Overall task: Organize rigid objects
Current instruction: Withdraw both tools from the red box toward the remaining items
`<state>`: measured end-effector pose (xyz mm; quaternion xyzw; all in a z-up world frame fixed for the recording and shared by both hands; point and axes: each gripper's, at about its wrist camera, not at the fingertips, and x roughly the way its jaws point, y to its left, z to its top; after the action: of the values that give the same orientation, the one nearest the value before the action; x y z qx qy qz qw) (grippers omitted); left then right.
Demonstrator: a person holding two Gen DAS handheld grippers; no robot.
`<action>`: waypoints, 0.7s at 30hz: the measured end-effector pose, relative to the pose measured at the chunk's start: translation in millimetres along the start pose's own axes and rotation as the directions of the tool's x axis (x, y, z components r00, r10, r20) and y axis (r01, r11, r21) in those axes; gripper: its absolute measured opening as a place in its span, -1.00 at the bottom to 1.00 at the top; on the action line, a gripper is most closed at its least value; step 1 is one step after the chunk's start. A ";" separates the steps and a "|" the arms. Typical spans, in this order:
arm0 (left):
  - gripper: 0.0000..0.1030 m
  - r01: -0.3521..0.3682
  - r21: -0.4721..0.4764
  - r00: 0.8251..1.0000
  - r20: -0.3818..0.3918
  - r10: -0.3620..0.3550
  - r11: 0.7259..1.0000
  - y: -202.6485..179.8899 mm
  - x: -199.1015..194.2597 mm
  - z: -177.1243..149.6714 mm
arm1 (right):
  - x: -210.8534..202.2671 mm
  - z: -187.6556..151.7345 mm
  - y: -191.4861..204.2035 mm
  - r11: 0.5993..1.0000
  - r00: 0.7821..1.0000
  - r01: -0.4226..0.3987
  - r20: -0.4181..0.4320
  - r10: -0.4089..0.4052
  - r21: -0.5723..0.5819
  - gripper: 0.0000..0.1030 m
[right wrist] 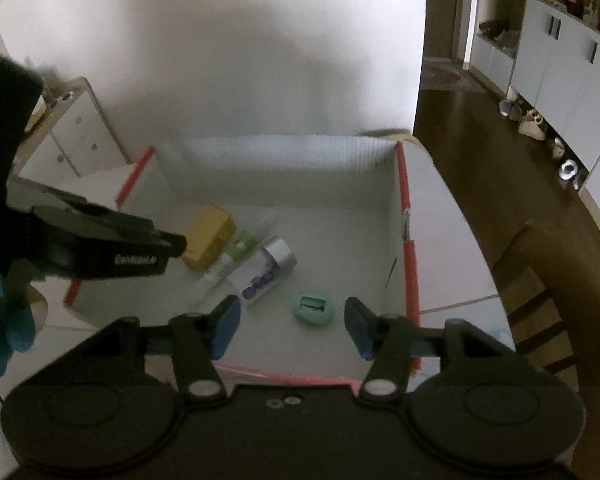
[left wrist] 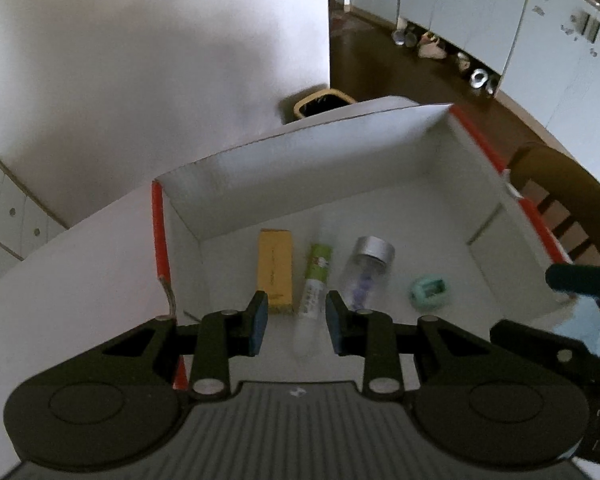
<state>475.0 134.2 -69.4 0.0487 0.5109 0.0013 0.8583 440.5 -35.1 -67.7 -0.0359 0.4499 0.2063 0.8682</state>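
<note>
Box: a white cardboard box with red-taped edges (left wrist: 380, 152) stands open on a white table (left wrist: 80, 264); both grippers hang above its open top.
Already inside: four items lie on the box floor, namely a yellow rectangular carton (left wrist: 275, 270), a slim white tube with a green label (left wrist: 314, 284), a clear plastic bottle with a silver cap (left wrist: 367, 266) and a small mint-green oval sharpener-like piece (left wrist: 428, 290).
Arrangement: carton, tube and bottle lie side by side, roughly parallel and close together; the mint piece sits apart from them, toward the right wall.
Left gripper (left wrist: 296, 326): jaws apart, nothing between them; the tube's near end shows in the gap, but it lies on the floor below, not held.
Right gripper (right wrist: 292, 326): jaws wide apart and empty; the mint piece (right wrist: 313, 307) appears between them, lower down on the box floor.
Progress, as I judge it: far along, since every rigid object in view is already in the box.
What is left: possibly only tidying, such as bringing the mint piece nearer the row. Whether more items wait outside the box cannot be told; the table around it is mostly out of view, and both pictures are blurred.
Surroundings: a wooden chair (right wrist: 540, 272) stands by the table on the right.
</note>
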 end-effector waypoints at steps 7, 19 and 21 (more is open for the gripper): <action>-0.42 0.016 0.007 0.998 0.063 -0.017 1.000 -11.0 -42.2 -18.8 | -41.8 -13.4 3.6 1.000 0.998 -0.019 0.057 0.020 -0.010 0.25; -0.42 0.050 -0.017 0.981 0.187 -0.046 0.999 -31.0 -114.6 -59.1 | -101.7 -46.2 9.1 0.998 0.990 -0.054 0.132 0.058 -0.030 0.52; -0.42 0.057 -0.018 0.978 0.204 -0.052 0.998 -35.9 -126.4 -68.4 | -111.3 -53.4 9.5 0.997 0.987 -0.065 0.145 0.069 -0.033 0.54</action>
<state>352.9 97.5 6.0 0.0243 0.4216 -0.0210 0.9062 339.1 -76.0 -9.5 -0.0180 0.3832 0.2437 0.8908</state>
